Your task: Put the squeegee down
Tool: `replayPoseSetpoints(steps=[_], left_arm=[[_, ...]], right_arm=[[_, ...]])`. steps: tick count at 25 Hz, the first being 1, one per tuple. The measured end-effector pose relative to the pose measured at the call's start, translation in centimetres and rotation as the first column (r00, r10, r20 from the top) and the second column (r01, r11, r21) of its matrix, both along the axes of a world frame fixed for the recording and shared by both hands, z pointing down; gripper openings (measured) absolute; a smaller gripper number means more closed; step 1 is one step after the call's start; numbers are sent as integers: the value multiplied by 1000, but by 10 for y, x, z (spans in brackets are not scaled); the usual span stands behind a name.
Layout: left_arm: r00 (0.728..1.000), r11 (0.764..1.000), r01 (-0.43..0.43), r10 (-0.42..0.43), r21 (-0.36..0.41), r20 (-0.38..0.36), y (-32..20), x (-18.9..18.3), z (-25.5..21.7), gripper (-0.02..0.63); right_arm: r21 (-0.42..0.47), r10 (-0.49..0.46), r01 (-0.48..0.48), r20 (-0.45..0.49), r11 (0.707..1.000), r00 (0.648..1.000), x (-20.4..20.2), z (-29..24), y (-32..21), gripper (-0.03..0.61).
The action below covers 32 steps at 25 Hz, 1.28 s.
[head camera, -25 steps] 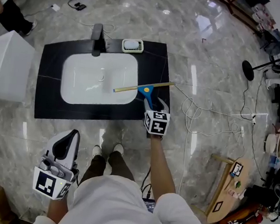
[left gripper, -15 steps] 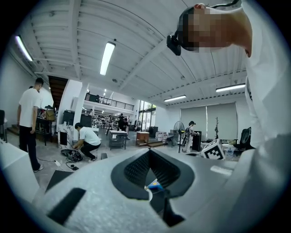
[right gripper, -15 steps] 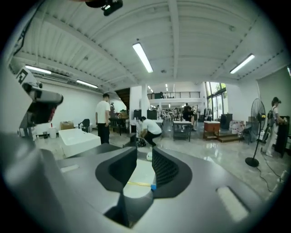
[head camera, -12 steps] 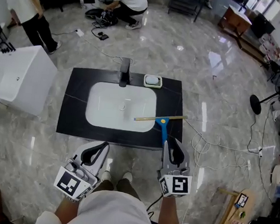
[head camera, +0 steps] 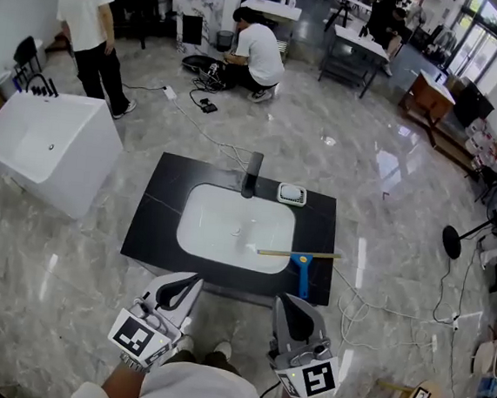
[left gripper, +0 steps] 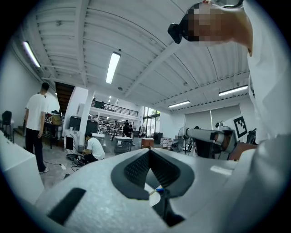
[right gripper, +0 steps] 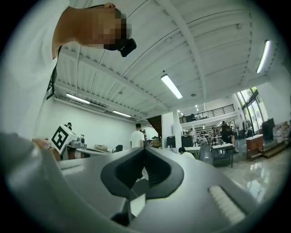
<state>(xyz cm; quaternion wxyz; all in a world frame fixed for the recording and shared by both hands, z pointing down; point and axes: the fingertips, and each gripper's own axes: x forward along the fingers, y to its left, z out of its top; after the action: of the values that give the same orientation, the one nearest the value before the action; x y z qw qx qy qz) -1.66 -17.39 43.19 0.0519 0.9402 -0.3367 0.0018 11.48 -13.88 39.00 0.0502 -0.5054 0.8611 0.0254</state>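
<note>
The squeegee (head camera: 301, 276), with a blue handle and a long pale blade, lies on the right front of the black sink counter (head camera: 152, 215). Its blade reaches over the edge of the white basin (head camera: 233, 227). My right gripper (head camera: 288, 301) hangs near my body, well short of the counter and apart from the squeegee; its jaws have just been closing with nothing between them, and its fingertips (right gripper: 144, 149) now meet. My left gripper (head camera: 190, 280) is held beside it, also shut and empty, its fingertips (left gripper: 149, 151) together. Both point level into the room.
A black faucet (head camera: 251, 175) and a small white dish (head camera: 292, 194) stand at the counter's back. A white tub (head camera: 44, 143) sits on the floor to the left. One person (head camera: 92, 26) stands and another (head camera: 258, 55) crouches beyond. Cables (head camera: 364, 314) trail on the floor at right.
My right gripper let go of the squeegee, shut, and drew back and up toward my body. The squeegee stays on the counter. The left gripper rose a little. The head view tilted up.
</note>
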Motion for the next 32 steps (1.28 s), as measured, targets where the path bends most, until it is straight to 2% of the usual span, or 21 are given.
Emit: replayPoseSetpoints(steps=[4, 9, 14, 26, 32], left_arm=[[999, 999, 38, -38, -2, -12, 2, -27, 3, 3], [999, 999, 37, -37, 4, -23, 7, -38, 1, 3], [1000, 1000, 19, -18, 6, -23, 14, -41, 0, 3], [1000, 1000, 5, -4, 24, -29, 20, -39, -8, 3], [1000, 1000, -7, 8, 19, -29, 28, -32, -9, 3]], right_arm=[[-9, 21, -20, 34, 1000, 999, -1, 2, -5, 11], [-31, 2, -1, 43, 1000, 999, -11, 4, -5, 11], [-49, -32, 34, 46, 998, 998, -25, 7, 4, 11], [-40, -36, 37, 5, 999, 999, -32, 9, 11, 11], [-55, -35, 36, 19, 998, 999, -30, 11, 14, 11]])
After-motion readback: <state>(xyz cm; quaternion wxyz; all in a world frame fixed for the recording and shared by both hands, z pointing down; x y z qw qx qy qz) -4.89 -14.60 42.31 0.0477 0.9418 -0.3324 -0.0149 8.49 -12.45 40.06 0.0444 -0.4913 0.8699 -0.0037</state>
